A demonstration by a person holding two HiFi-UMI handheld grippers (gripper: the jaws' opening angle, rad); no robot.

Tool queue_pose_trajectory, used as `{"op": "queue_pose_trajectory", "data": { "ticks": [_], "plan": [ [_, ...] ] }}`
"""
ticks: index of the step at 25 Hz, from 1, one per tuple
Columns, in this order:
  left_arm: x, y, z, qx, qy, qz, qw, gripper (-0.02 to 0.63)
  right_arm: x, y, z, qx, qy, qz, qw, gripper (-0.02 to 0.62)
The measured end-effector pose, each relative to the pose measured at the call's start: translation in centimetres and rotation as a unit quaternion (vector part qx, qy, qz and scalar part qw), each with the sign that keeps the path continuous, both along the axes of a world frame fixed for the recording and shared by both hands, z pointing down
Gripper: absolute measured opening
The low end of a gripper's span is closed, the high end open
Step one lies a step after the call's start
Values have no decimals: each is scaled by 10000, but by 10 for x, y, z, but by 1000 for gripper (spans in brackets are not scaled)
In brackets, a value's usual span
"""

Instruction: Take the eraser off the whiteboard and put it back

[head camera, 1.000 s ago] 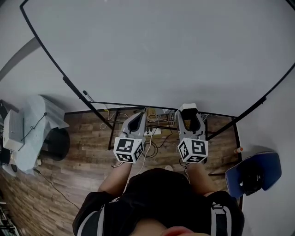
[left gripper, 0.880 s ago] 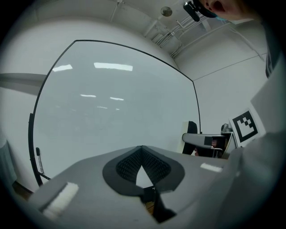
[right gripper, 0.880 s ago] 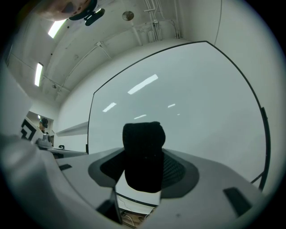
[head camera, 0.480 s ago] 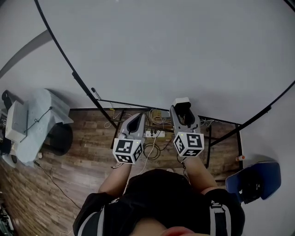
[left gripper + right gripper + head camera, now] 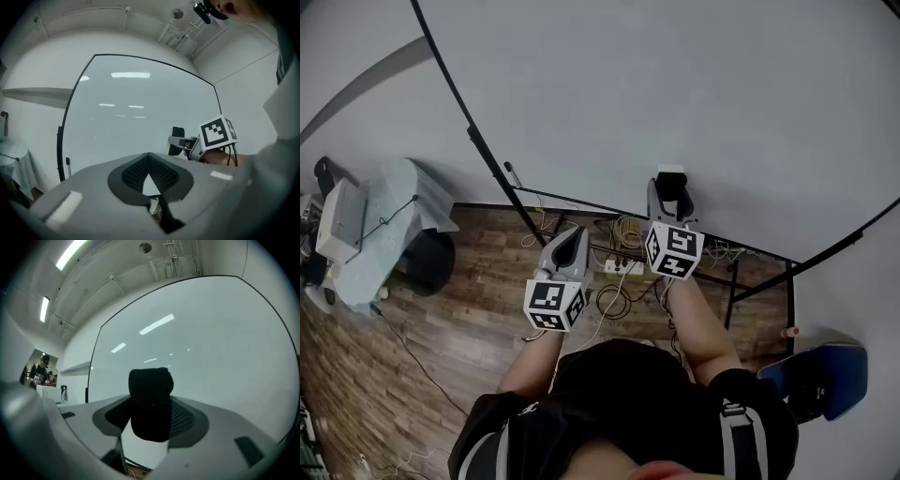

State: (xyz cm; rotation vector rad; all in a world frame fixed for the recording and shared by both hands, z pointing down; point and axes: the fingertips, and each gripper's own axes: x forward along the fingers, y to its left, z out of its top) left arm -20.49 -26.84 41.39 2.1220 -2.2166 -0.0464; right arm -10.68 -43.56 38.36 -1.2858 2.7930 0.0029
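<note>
1. The right gripper (image 5: 672, 184) is held level in front of the whiteboard (image 5: 675, 94). It points at the lower part of the board's white surface.
2. Its jaws stand wide apart and are closed on the eraser (image 5: 150, 401). One textured pad lies against each side of the eraser.
3. In the right gripper view the eraser stands upright between the jaws and rises above them. Its dark felt side faces the camera, with the whiteboard directly behind it.
4. In the head view the eraser shows as a small pale block at the tip of the right gripper, very near the board. Whether it touches the surface or is a little off it, I cannot tell.
5. The left gripper (image 5: 149, 155) has its jaws together at the tips, and there is nothing between them.
6. The left gripper is lower and to the left of the right one in the head view, further from the board and apart from the eraser.
7. In the left gripper view the eraser is seen to the right, beyond the closed jaws. There it is held in the right gripper, in front of that gripper's marker cube (image 5: 216, 132).
8. Under the whiteboard there are loose cables (image 5: 619, 272) on a wooden floor (image 5: 441, 347). A blue chair (image 5: 830, 375) stands at the right.
</note>
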Motion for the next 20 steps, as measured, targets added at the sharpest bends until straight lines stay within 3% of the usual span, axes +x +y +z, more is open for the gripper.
{"op": "queue_pose_trajectory", "data": {
  "ticks": [8,20],
  "plan": [
    [-14,16,5,-58,96,-174,9998,9,-3,-39,8,-170,278,755,9966,233],
    [-19,24,11,-111,133,-246,9995,9,3,-69,16,-292,522,1285,9899,233]
  ]
}}
